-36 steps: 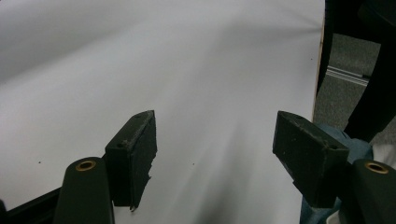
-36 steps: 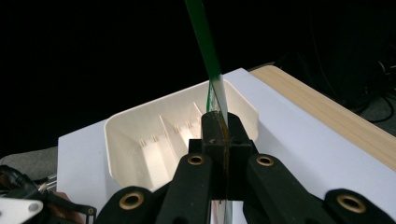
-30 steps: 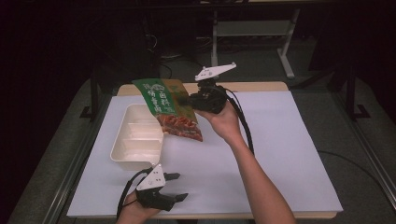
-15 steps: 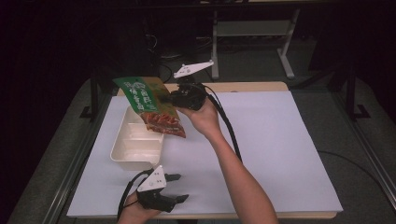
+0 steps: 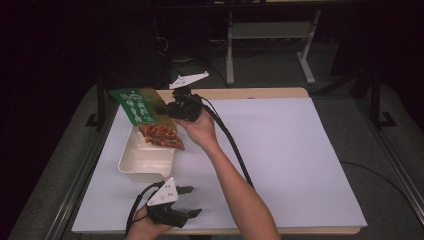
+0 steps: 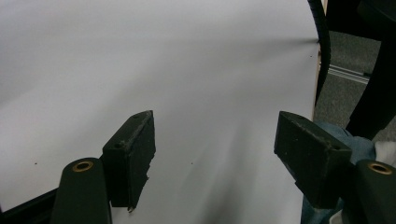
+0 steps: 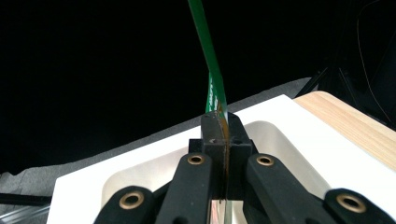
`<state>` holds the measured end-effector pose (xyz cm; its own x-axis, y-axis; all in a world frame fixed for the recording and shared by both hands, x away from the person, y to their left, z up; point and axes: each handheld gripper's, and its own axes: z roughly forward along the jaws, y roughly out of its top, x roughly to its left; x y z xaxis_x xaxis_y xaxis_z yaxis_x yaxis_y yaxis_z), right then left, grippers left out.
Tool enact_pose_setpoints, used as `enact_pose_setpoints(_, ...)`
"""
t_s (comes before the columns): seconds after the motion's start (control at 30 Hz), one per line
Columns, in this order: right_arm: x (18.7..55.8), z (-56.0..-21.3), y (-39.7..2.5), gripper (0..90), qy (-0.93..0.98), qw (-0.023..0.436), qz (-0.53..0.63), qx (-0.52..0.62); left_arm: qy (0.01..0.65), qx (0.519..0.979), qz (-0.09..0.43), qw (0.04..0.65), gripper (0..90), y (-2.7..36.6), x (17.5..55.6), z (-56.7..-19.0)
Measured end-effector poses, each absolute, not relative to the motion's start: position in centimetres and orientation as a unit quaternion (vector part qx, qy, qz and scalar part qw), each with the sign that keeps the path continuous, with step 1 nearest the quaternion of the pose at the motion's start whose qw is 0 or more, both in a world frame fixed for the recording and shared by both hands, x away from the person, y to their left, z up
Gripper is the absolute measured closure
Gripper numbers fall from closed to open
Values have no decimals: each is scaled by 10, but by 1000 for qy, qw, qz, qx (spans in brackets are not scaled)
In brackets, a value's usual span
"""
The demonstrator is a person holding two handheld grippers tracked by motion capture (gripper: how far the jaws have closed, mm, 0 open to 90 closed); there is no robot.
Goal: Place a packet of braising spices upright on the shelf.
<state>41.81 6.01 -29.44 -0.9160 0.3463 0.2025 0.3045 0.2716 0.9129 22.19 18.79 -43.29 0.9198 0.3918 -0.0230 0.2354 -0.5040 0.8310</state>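
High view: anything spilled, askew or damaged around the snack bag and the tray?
Nothing stands out. The right gripper holds the snack bag tilted above the white tray, jaws shut on its edge. No spill or tear shows. The left gripper rests open near the table's front edge.

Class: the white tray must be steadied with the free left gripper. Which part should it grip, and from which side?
Probably the tray's near rim, approached from the person's side: the left gripper rests open just in front of it, and the snack bag hangs over the far end.
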Motion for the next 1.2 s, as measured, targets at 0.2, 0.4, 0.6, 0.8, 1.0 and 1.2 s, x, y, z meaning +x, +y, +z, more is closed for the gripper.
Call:
enact_pose_setpoints(0.2,423,-305,70,898,793,13,572,209,181,863,84,465,283,188,222,-433)
enact_pose_setpoints(0.4,428,-316,79,898,786,6,577,222,184,862,81,465,282,187,222,-434)
enact_pose_setpoints(0.6,431,-326,83,898,780,10,577,240,182,863,80,464,283,187,222,-435)
enact_pose_setpoints(0.8,434,-338,81,898,778,8,577,248,183,863,79,464,283,187,222,-435)
enact_pose_setpoints(1.0,437,-346,75,896,773,1,583,252,186,862,79,465,281,188,223,-434)
enact_pose_setpoints(1.2,435,-348,73,892,788,5,570,234,187,862,80,465,281,188,224,-434)
